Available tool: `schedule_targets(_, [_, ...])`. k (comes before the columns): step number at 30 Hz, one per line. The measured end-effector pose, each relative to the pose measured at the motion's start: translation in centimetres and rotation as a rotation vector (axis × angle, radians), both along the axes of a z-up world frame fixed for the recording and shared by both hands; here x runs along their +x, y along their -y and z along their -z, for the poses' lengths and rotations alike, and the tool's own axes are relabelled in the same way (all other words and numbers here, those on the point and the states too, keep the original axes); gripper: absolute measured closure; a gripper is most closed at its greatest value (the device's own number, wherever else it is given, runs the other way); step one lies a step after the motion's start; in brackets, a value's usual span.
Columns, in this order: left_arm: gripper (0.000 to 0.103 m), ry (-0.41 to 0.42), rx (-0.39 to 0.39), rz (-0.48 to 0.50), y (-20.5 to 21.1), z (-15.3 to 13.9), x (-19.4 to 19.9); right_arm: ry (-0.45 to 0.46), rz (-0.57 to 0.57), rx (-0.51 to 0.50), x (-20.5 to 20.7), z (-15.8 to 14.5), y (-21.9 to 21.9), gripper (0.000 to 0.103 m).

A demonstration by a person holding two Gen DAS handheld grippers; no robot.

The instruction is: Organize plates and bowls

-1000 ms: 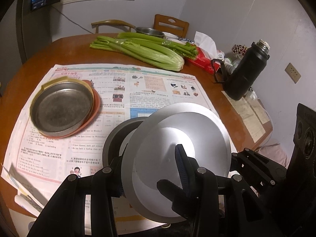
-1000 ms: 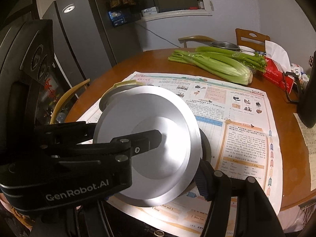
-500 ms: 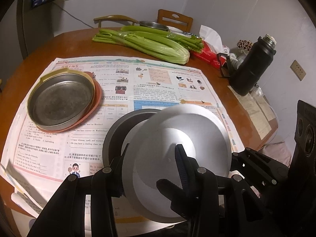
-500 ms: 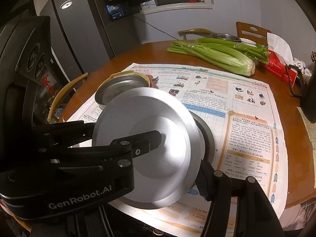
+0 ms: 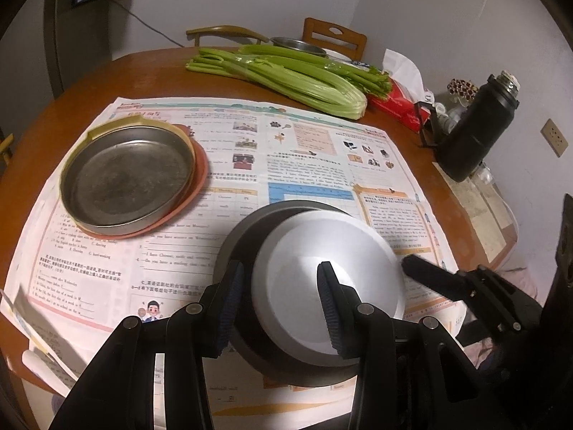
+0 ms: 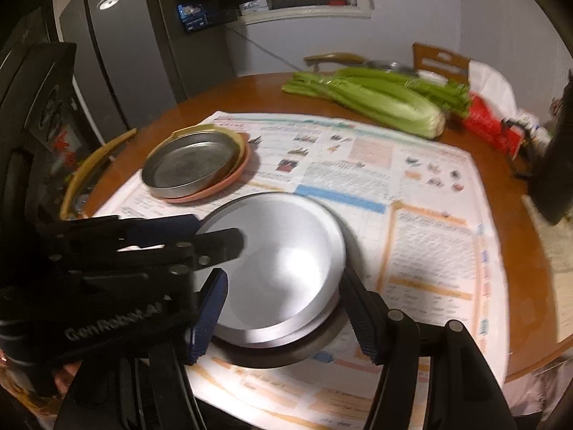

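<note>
On the round wooden table (image 5: 82,82), over a spread newspaper (image 5: 308,150), the left part holds a stack at about ten o'clock from the left gripper (image 5: 279,308): a dull, scratched metal plate (image 5: 125,175) lies inside a yellow rim, on a flat orange plate (image 5: 198,182).

In the middle, directly at twelve o'clock from both tools and very near, a bright silver plate (image 5: 322,261) rests upside down on a dark bowl (image 5: 243,236). The silver plate is round, so it has no long axis; its surface is smooth, matte and slippery-looking. It seems to sit a little off centre and tilted on the bowl, but the right wrist view is blurred, so this is not sure.

The left gripper stands spread wide, its ribbed blue pads on both sides of the near rim without squeezing it. The right gripper (image 6: 283,319) is spread in the same way, and in its view the silver plate (image 6: 275,265) and the dark bowl (image 6: 286,351) lie between its fingers; contact cannot be told. Both tools are about equally near.

Probably the next move turns on this: the stack lies at ten o'clock, so the left side is closer to it.

On the right, celery (image 5: 286,75) lies at one o'clock, far, and a black flask (image 5: 476,132) stands at two o'clock.
</note>
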State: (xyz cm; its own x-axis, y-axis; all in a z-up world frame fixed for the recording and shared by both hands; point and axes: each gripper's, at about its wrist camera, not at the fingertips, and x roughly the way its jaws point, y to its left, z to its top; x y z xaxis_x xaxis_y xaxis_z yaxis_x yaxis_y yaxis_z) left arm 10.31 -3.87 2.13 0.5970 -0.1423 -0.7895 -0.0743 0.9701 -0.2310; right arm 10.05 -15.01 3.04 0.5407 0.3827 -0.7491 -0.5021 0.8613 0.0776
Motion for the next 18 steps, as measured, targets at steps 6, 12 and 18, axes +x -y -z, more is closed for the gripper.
schedule_targets(6, [0.059,-0.004,0.001,-0.036,-1.2,0.2,-0.5,0.021,0.029,-0.004,0.2,-0.2,0.9,0.038])
schedule_targets(12, [0.058,-0.038,-0.024,-0.065,-2.4,1.5,-0.5,-0.060,0.078,0.082,1.4,0.5,3.1,0.038])
schedule_targets(18, [0.058,-0.042,-0.026,-0.054,-2.1,2.0,-0.1,-0.132,0.099,0.113,2.2,1.6,3.7,0.038])
